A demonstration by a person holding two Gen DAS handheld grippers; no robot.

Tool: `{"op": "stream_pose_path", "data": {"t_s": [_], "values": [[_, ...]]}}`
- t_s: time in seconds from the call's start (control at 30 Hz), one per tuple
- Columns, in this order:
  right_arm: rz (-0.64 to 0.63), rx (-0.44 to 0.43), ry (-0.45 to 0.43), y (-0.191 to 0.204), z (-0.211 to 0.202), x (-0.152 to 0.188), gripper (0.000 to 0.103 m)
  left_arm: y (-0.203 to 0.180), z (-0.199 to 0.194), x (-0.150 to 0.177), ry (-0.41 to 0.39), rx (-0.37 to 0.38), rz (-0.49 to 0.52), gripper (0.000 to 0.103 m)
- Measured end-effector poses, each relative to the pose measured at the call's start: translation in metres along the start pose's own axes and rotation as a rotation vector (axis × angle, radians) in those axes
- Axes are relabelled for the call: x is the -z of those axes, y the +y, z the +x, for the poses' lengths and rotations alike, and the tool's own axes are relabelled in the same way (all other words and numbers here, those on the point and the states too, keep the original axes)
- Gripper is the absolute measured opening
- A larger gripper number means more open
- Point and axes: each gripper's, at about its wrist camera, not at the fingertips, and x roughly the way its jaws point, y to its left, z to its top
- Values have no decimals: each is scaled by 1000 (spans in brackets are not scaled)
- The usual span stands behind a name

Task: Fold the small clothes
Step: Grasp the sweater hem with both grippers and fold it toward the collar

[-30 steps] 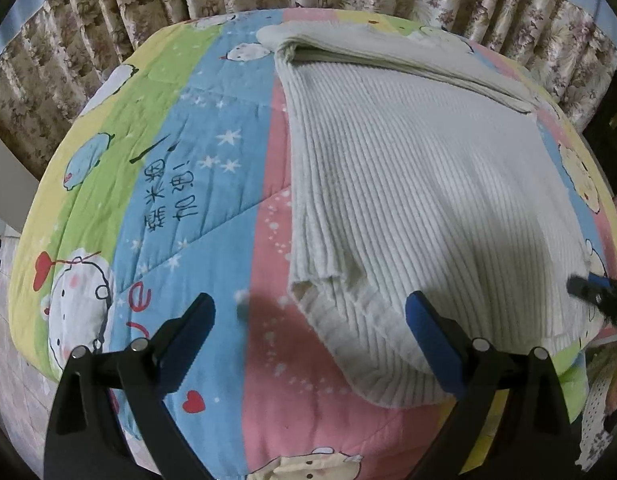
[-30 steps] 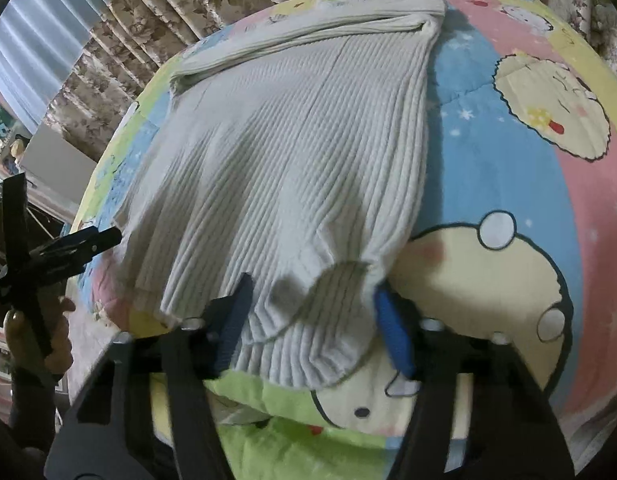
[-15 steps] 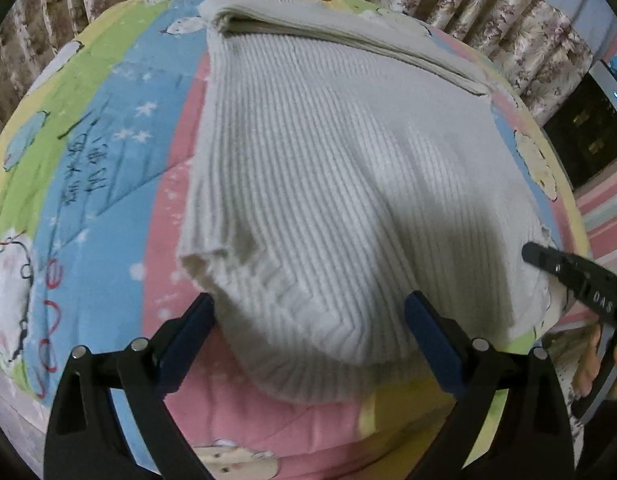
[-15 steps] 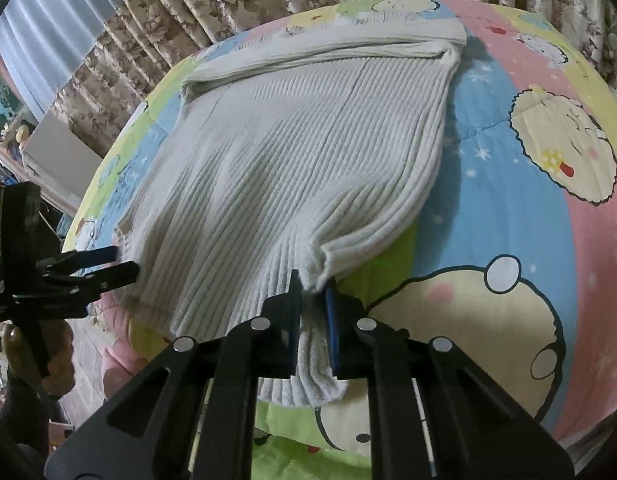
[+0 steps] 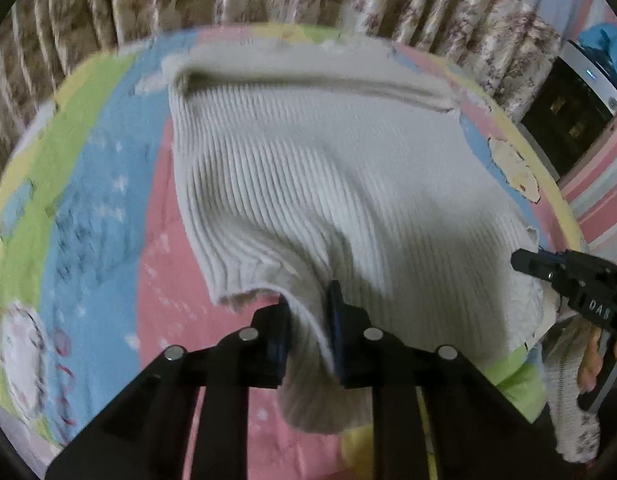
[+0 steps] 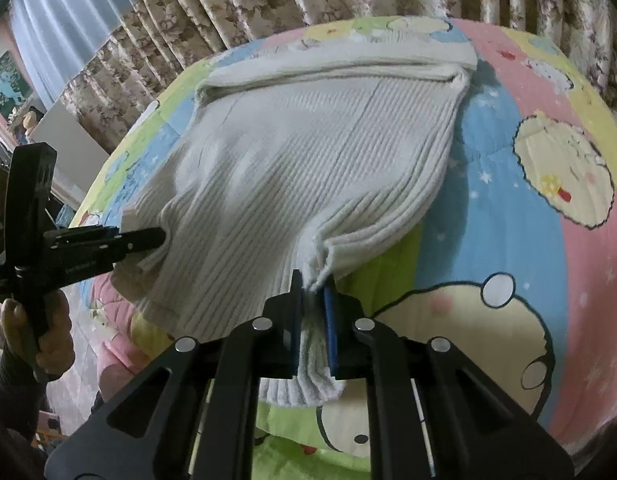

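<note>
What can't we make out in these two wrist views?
- Sweater hem, left wrist view: its lowest part is hidden behind the left gripper.
- Quilt print, left wrist view: motion-blurred, writing unreadable.
- Hem under the right gripper, right wrist view: hidden by the jaws.
- Quilt under the sweater: covered in both views.

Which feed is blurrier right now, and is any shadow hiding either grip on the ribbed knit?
Left wrist view: motion-smeared, worst on the cartoon-print quilt at the rim; a soft shadow crosses the cream ribbed knit garment above the left gripper, hem still readable between its fingers. Right wrist view: sharper, evenly lit; right gripper pinch plainly visible. Both show fisheye bowing.
</note>
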Motion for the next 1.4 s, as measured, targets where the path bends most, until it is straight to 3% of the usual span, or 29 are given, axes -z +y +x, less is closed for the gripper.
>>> {"op": "stream_pose_path", "data": {"t_s": [0.13,0.23,0.43,0.67,0.93,1.1,1.23,1.33,1.4], "values": [[-5,-2,-51,-6,-2,-11,9,0,-13,-20,-123,-40,42,18],[-9,9,-111,-12,-3,-28,9,8,-13,-38,-203,-63,9,18],[21,51,-251,-38,-8,-74,9,34,-7,-90,-274,-81,-50,18],[-52,105,-297,-52,20,-152,9,27,14,-161,-331,-189,75,18],[-61,159,-211,-83,85,-222,9,41,76,-219,-241,-218,89,18],[-70,184,-149,-96,122,-227,10,48,118,-220,-169,-253,115,21],[-46,154,-141,-107,129,-229,12,53,131,-217,-148,-262,133,22],[-9,95,-137,-112,123,-233,14,56,125,-221,-145,-222,121,33],[3,41,-149,-113,114,-234,19,61,113,-223,-167,-185,103,50]]}}
